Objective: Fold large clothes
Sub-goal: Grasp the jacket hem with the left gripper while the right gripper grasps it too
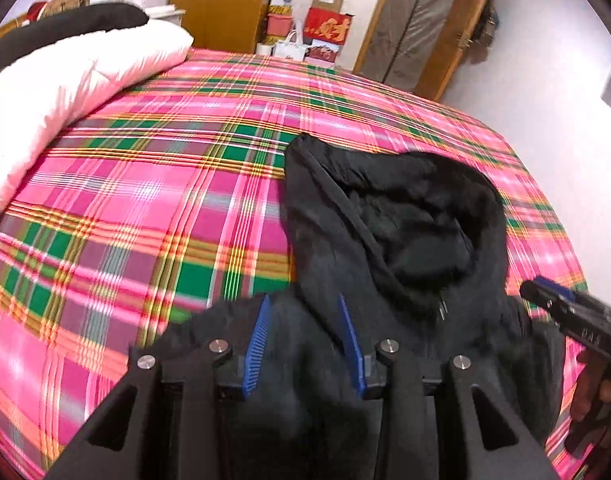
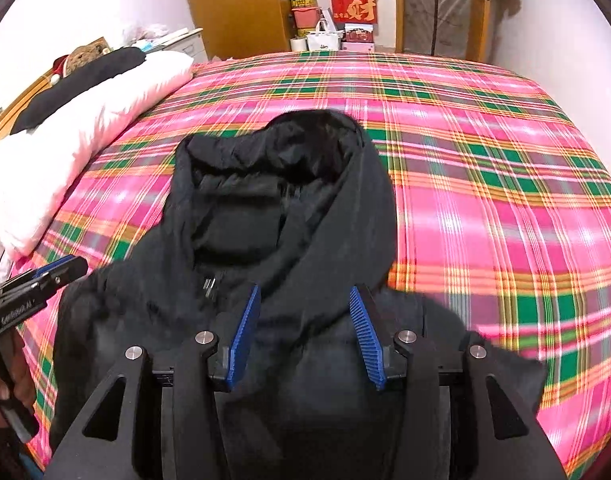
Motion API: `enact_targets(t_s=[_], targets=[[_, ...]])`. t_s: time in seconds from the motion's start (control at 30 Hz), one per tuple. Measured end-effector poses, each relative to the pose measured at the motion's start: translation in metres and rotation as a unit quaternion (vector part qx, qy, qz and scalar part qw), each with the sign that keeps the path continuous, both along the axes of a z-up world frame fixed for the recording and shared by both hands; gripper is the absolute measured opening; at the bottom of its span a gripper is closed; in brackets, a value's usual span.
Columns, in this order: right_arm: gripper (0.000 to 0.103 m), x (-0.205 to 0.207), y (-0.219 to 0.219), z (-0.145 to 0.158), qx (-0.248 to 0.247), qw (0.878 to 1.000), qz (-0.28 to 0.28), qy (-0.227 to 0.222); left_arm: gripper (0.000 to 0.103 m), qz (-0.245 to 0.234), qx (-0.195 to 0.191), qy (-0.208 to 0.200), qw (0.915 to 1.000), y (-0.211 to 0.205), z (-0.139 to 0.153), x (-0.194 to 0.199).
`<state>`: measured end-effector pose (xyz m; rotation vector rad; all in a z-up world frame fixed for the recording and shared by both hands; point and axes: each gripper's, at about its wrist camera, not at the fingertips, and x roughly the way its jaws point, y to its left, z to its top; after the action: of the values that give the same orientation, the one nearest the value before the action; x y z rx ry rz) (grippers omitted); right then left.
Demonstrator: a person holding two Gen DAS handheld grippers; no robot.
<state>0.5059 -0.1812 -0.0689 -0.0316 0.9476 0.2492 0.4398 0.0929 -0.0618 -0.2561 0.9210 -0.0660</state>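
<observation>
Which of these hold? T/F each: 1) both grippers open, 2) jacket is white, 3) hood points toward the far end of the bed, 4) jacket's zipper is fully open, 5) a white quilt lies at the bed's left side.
1) Both the left gripper and the right gripper are open: true.
2) The jacket is white: false, it is black.
3) The hood points toward the far end of the bed: true.
4) The zipper is fully open: false, the pull sits up at the collar.
5) A white quilt lies at the bed's left side: true.
</observation>
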Motion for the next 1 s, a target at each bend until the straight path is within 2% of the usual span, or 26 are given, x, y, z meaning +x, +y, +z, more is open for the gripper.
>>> enact_targets(t_s=[0.23,0.47,0.5,0.53,0.57,0.6,0.67,0.83,1.0], targets=[[0.047,0.061,-0.006,-0.005,-0.007,0.999,-0.036,-0.005,0.041,-0.003,-0.018,0.009,0.9998,-0.012,-0.017,0.07],[0.047,0.102,-0.009,-0.018,-0.027,0.998,-0.057,-0.003,0.041,-0.008,0.01,0.036,0.9993,-0.038,-0.052,0.12],[0.047,0.105,-0.008,-0.02,-0.034,0.998,-0.06,0.001,0.04,-0.012,0.013,0.034,0.9993,-0.041,-0.054,0.122],[0.043,0.105,-0.01,-0.021,-0.038,0.997,-0.063,0.002,0.027,-0.015,0.013,0.031,0.9993,-0.043,-0.055,0.123],[0.024,0.106,-0.011,-0.021,-0.033,0.998,-0.06,0.004,0.013,-0.021,0.011,0.026,0.9994,-0.046,-0.055,0.122],[0.015,0.102,-0.011,-0.02,-0.029,0.998,-0.056,0.004,0.011,-0.022,0.012,0.022,0.9994,-0.047,-0.052,0.121],[0.011,0.093,-0.009,-0.012,-0.034,0.998,-0.045,-0.011,0.005,-0.02,0.005,0.003,0.9998,-0.045,-0.043,0.112],[0.009,0.043,-0.014,0.031,0.003,0.998,-0.027,-0.055,0.004,-0.01,-0.031,-0.052,0.9981,-0.025,-0.002,0.07],[0.008,-0.022,-0.02,0.06,0.039,0.996,-0.026,-0.081,0.003,0.002,-0.077,-0.098,0.9922,-0.007,0.035,-0.007]])
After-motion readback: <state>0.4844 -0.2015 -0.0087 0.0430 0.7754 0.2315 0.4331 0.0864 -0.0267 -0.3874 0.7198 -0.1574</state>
